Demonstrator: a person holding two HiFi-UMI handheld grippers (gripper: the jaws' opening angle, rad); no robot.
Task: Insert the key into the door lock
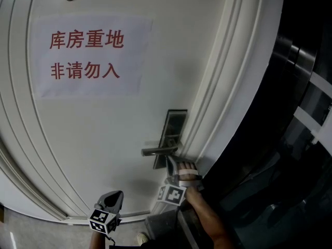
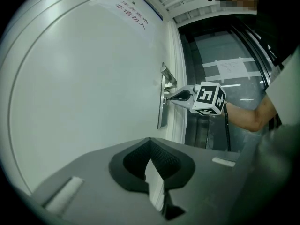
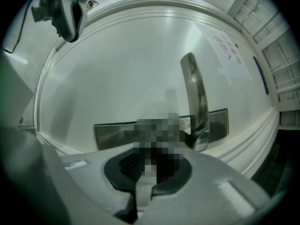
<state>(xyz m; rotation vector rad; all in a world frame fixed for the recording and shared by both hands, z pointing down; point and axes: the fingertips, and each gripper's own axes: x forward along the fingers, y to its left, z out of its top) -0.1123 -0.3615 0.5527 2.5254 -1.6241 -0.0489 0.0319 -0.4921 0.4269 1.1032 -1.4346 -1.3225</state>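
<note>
The right gripper [image 1: 170, 161] is pressing its tips up to the lock plate [image 1: 175, 131], just below the lever handle [image 1: 158, 150]. Its jaws are lying drawn together on something dark. A mosaic patch is covering that spot in the right gripper view, so I am taking it for the key rather than seeing it outright.

From the left gripper view a thin sliver, the key [image 2: 168, 99] as I am reading it, is reaching from those tips to the plate and seems to be touching it. How deep it is sitting cannot be told.

A key is likely behaving as a light, stiff, slick bit of metal:
- It is thin enough to twist or slip between the pads if pushed off line.
- It is best held flat on its bow, with the blade sticking straight out.
- The push is wanting to run along the blade, square to the plate.

Of its looks little is showing beyond something small, dark and narrow. Teeth, colour and bow shape are too small or masked.

The plate is showing as a dull steel strip on the white door [image 1: 104, 139], which is carrying a paper notice [image 1: 88, 56] in red characters.

The left gripper [image 1: 115, 196] is hanging low and well apart from the lock, its jaws closed on nothing
</note>
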